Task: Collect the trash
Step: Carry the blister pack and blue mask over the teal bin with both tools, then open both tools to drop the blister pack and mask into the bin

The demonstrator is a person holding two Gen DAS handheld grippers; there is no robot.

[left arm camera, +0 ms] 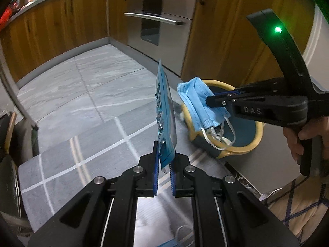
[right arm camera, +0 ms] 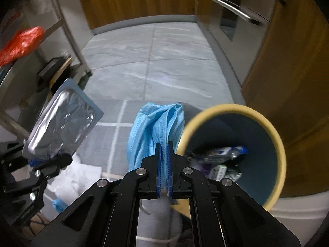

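My left gripper is shut on the lower edge of a flat blue and silver foil packet, which stands upright above the floor. Seen from the right wrist, that foil packet shows its silver face at the left, held in the left gripper. My right gripper is shut on a folded blue face mask. In the left wrist view the face mask hangs from the right gripper just over the rim of a round bin with a yellow rim and teal inside.
The bin holds several wrappers. A grey rug with white lines covers part of the grey tiled floor. Wooden cabinets and a steel oven stand behind. A person's hand grips the right tool. Another blue mask and white tissue lie below.
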